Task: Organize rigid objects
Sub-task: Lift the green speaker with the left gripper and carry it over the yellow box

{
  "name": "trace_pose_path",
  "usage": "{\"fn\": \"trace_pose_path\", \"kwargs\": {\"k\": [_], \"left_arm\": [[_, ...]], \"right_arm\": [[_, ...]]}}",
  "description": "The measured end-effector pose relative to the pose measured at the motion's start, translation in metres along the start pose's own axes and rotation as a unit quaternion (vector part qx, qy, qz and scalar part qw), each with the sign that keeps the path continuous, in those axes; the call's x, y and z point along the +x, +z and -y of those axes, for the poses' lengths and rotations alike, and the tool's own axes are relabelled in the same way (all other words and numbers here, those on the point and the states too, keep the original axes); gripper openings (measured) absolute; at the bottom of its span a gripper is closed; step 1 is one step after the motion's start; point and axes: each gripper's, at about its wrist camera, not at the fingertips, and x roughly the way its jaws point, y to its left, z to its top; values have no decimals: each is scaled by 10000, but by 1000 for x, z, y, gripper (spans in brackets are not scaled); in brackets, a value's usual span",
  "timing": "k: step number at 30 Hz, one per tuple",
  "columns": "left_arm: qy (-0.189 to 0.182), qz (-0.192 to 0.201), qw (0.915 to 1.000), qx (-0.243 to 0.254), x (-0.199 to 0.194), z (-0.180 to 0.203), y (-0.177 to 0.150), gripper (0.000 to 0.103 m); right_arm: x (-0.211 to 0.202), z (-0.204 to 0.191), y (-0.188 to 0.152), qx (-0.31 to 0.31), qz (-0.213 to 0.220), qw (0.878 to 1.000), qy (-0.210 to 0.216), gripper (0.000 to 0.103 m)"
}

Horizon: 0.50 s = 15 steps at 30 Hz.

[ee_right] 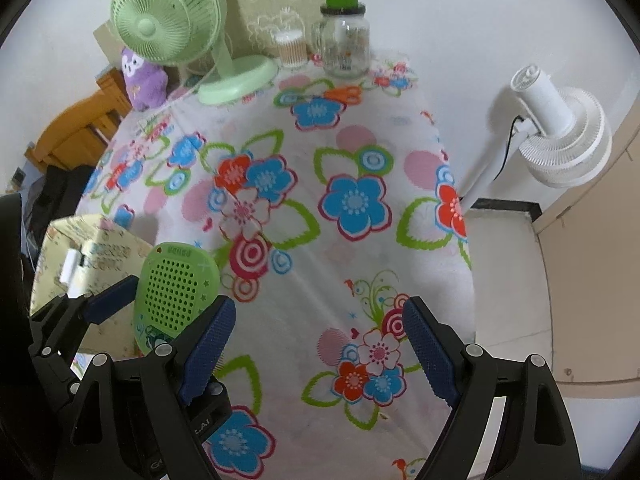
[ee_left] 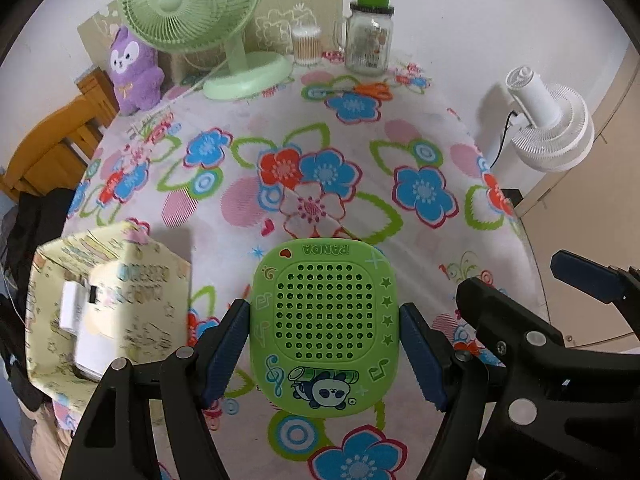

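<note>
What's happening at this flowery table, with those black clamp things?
A person is tidying up with two hand-held clamps. The left tool has a green panda-printed case between its blue pads, seemingly gripped at the sides above the flowered tablecloth. The right tool is open and holds nothing. A yellow patterned box sits just left of the case, perhaps where it goes. At the far end stand a green fan, a purple plush toy and a glass jar.
</note>
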Motion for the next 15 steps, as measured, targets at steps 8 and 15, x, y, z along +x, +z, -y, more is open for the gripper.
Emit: {"fn": "trace_pose_path", "kwargs": {"k": [8, 15], "left_arm": [[-11, 312, 9994, 173, -35, -11, 12, 76], [-51, 434, 9989, 182, -57, -28, 14, 77]], "right_arm": [[-35, -15, 9, 165, 345, 9993, -12, 88], [-54, -35, 13, 186, 490, 9986, -56, 88]]}}
